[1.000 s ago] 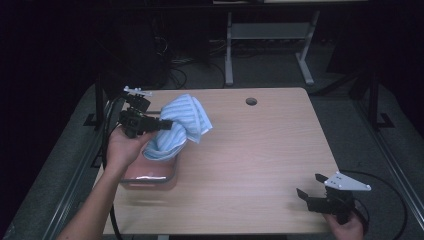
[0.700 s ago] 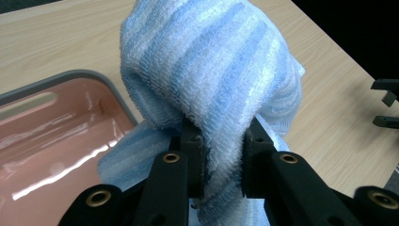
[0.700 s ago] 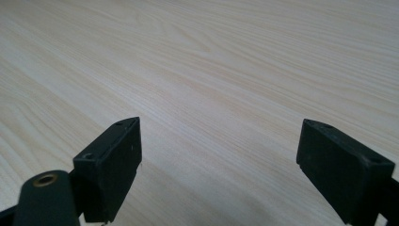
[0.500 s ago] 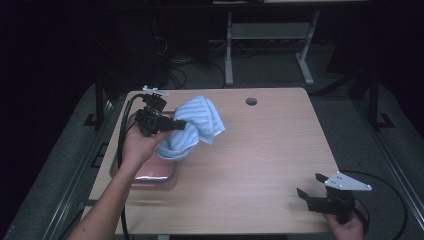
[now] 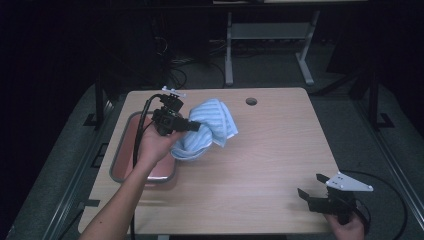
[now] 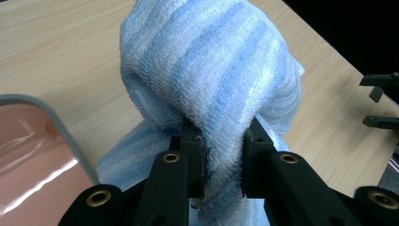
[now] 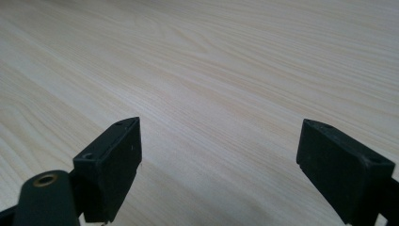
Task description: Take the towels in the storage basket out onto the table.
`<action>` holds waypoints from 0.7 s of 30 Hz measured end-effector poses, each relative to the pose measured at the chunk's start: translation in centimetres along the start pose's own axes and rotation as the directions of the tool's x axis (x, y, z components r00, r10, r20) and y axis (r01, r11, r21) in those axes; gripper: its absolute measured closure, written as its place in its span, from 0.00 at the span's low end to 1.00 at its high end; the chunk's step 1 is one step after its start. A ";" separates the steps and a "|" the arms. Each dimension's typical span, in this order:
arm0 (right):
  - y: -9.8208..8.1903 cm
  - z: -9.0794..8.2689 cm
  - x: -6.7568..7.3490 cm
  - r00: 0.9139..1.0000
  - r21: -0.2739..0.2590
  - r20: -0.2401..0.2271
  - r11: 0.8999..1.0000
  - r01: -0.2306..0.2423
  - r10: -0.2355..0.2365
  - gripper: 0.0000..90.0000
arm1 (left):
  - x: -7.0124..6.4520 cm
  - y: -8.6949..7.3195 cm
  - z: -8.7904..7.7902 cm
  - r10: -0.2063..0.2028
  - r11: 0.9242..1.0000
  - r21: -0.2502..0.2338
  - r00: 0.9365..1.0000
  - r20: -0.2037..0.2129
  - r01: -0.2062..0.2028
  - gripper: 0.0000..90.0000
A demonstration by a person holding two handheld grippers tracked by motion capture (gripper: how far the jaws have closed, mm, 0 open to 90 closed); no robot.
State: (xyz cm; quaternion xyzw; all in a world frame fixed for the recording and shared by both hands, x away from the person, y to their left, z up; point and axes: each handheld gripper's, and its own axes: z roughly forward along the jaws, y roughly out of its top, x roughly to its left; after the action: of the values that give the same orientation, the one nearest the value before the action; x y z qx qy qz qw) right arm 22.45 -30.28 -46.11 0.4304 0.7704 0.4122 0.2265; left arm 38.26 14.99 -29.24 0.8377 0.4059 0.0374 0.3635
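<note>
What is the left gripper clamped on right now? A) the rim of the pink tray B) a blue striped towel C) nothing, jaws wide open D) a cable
B: in the left gripper view, the left gripper has its jaws pinched on a fold of the blue striped towel, beside the pink tray, not on it.

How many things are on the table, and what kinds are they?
Blue striped towel: 1, bunched and pinched in the left gripper
Tray: 1, pinkish inside with a grey rim
Grippers: 2, counting the open right gripper
Total: 4
</note>
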 end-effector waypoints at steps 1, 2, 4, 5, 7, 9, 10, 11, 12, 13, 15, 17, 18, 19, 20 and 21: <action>0.0 0.0 0.0 1.000 0.000 -0.001 1.000 -0.003 0.003 0.16 | -0.2 0.1 0.5 0.006 1.000 0.005 1.000 0.004 -0.006 0.84; 0.0 0.0 0.0 1.000 0.000 -0.001 1.000 -0.003 0.003 0.16 | -0.2 0.1 0.5 0.006 1.000 0.005 1.000 0.004 -0.006 0.84; 0.0 -0.1 -0.1 1.000 -0.003 0.001 1.000 -0.002 0.002 0.16 | -0.4 0.3 0.8 0.007 1.000 0.005 1.000 0.005 -0.007 0.84; 0.0 -0.1 -0.1 1.000 -0.004 -0.001 1.000 -0.006 0.006 0.16 | -0.6 0.4 1.1 0.011 1.000 0.003 1.000 0.011 -0.011 0.84; 0.0 0.0 0.0 1.000 -0.002 -0.004 1.000 -0.005 0.005 0.16 | -0.7 0.5 1.3 0.009 1.000 0.002 1.000 0.014 -0.010 0.84; 0.0 0.1 0.0 1.000 -0.001 -0.004 1.000 0.000 0.000 0.16 | -0.9 0.8 1.8 0.019 1.000 0.010 1.000 0.019 -0.019 0.84; 0.0 0.1 0.0 1.000 -0.001 -0.004 1.000 0.000 0.000 0.16 | -0.9 0.8 1.8 0.019 1.000 0.010 1.000 0.019 -0.019 0.84; 0.0 0.1 0.0 1.000 0.004 -0.005 1.000 0.000 0.000 0.16 | -1.0 0.8 2.0 0.019 1.000 0.012 1.000 0.024 -0.019 0.84; 0.0 0.1 0.0 1.000 0.004 -0.005 1.000 0.000 0.000 0.16 | -1.1 0.9 2.2 0.020 1.000 0.012 0.999 0.025 -0.020 0.84; 0.0 0.1 0.0 1.000 0.004 -0.001 1.000 0.004 -0.004 0.16 | -1.2 1.0 2.4 0.024 1.000 0.015 0.999 0.027 -0.024 0.84; 0.0 0.1 0.0 1.000 0.002 -0.002 1.000 0.004 -0.004 0.16 | -1.3 1.2 2.7 0.025 1.000 0.016 0.999 0.031 -0.026 0.84; 0.0 0.1 0.0 1.000 0.004 -0.002 1.000 0.003 -0.003 0.16 | -1.6 1.4 3.4 0.024 1.000 0.018 0.999 0.033 -0.025 0.84; 0.0 0.1 0.0 1.000 0.004 -0.002 1.000 0.003 -0.003 0.16 | -1.6 1.4 3.4 0.024 1.000 0.018 0.999 0.033 -0.025 0.84; 0.0 0.1 0.0 1.000 0.004 -0.002 1.000 0.001 -0.001 0.16 | -1.6 1.5 3.6 0.029 0.999 0.023 0.999 0.033 -0.030 0.84; 0.0 0.1 0.0 1.000 0.003 -0.003 1.000 0.001 -0.001 0.16 | -1.7 1.5 3.8 0.029 0.999 0.025 0.999 0.036 -0.030 0.84; 0.0 0.1 0.0 1.000 0.003 -0.003 1.000 0.002 -0.002 0.16 | -1.8 1.6 4.0 0.034 0.999 0.030 0.999 0.036 -0.035 0.84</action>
State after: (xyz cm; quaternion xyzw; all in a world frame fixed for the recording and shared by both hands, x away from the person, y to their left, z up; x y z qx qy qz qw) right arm 22.56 -30.24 -46.16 0.4292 0.7717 0.4116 0.2254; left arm 39.53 10.73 -30.70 0.8506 0.3853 0.0224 0.3571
